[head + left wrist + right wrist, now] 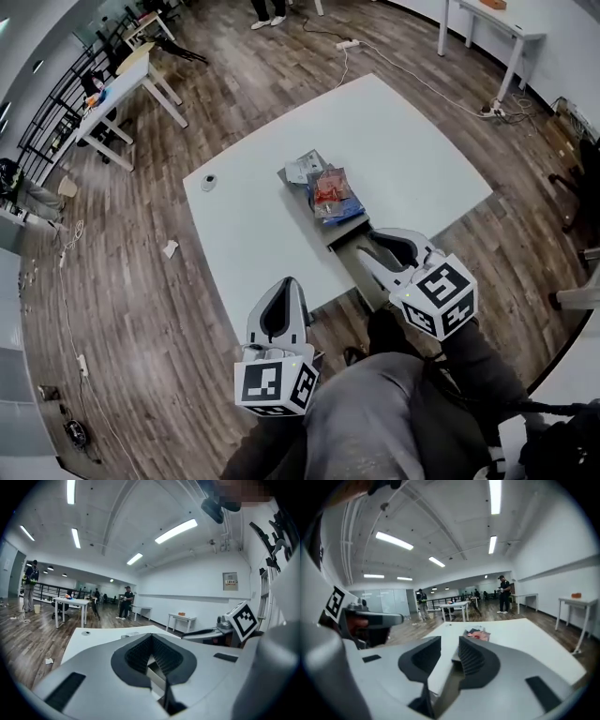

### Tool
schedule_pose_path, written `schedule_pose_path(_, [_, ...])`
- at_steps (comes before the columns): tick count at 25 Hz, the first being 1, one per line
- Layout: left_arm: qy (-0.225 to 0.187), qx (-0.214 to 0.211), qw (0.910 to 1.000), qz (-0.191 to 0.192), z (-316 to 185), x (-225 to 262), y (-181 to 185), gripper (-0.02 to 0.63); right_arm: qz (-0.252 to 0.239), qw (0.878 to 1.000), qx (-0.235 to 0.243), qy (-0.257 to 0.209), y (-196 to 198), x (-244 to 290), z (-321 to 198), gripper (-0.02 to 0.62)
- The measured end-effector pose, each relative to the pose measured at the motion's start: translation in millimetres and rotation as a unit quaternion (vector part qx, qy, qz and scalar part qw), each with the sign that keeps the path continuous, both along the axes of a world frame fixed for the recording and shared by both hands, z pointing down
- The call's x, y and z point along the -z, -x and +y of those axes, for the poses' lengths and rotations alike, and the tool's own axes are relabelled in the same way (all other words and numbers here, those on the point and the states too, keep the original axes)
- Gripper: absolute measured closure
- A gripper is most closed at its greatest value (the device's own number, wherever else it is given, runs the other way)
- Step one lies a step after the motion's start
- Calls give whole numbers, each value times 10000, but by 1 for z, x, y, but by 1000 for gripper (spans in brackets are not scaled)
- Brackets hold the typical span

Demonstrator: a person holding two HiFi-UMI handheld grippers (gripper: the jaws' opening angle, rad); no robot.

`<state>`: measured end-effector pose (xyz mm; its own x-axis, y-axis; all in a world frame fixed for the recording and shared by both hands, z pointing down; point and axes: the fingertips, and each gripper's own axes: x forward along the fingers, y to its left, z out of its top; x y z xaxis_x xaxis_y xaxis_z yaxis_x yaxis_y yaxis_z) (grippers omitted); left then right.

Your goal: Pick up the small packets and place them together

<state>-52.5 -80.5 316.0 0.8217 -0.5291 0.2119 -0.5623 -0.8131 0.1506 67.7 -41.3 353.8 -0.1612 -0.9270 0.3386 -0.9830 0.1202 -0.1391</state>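
A white table (403, 141) fills the middle of a large hall with a plank floor (141, 281). Two work tables stand well apart from it, one far left (122, 89) and one far right (487, 23), and a cable with a power strip (349, 44) trails over the floor beyond its far edge. A grey tray (343, 231) runs from the table's middle to its near edge. A small round object (208, 182) sits alone near the left edge, and a white scrap (170, 248) lies on the floor to the left.

The person, in grey trousers, holds both tools at the near edge. The left gripper (284, 286) is over the near left corner, jaws closed with nothing in them. The right gripper (364, 246) hangs over the tray's near end with its jaws a narrow way apart and empty. A bare stretch of tray lies between it and the packets (330, 192).

The head view alone shows the table's full outline and both tools at once. The gripper views look level across the room to ceiling strip lights and bystanders: one standing by the far tables (125, 602), another by the right wall (504, 594).

The packets lie in a loose pile on the tray near the table's centre. A glossy red-printed one is on top, a blue one shows beneath it, and a pale one lies at the far end.
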Motion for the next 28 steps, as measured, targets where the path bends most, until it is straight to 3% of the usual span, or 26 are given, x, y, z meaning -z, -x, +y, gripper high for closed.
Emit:
schedule_pose_path(2, [-162, -113, 9998, 34, 5, 7, -7, 611, -517, 9978, 119, -386, 25, 11, 9, 474])
schedule_pose_path(4, [-317, -167, 9993, 72, 9, 17, -12, 612, -767, 9941, 181, -742, 41, 28, 14, 518])
schedule_pose_path(6, [-465, -143, 9988, 104, 12, 28, -14, 611, -830, 9909, 185, -1047, 49, 46, 17, 584])
schedule_pose_path(10, [-705, -46, 9974, 141, 13, 45, -11, 611, -821, 9858, 187, -1454, 57, 72, 19, 589])
schedule_pose_path(28, [-936, 4, 9952, 281, 15, 66, -6, 611, -456, 9840, 373, -1683, 82, 94, 19, 589])
